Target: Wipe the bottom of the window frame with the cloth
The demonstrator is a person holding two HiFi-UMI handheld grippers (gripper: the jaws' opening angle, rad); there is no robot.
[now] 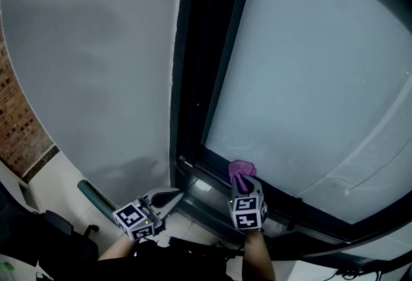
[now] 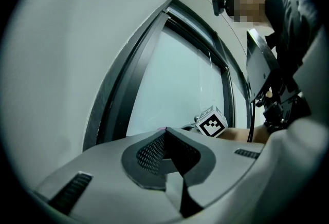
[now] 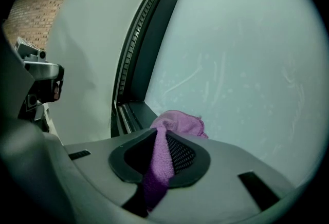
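A grey wall (image 1: 96, 67) stands left of the dark window frame (image 1: 193, 80) with its frosted glass (image 1: 309, 80). We see the right gripper (image 1: 244, 184) clamped on the purple cloth (image 1: 241, 170), which rests at the frame's bottom rail. The left gripper (image 1: 172, 196), jaws together and empty, is near the bottom left corner.

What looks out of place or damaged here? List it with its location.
Nothing spilled or broken. Only faint streaks and speckles mark the window glass above the purple cloth, which the right gripper grips by the bottom frame rail.
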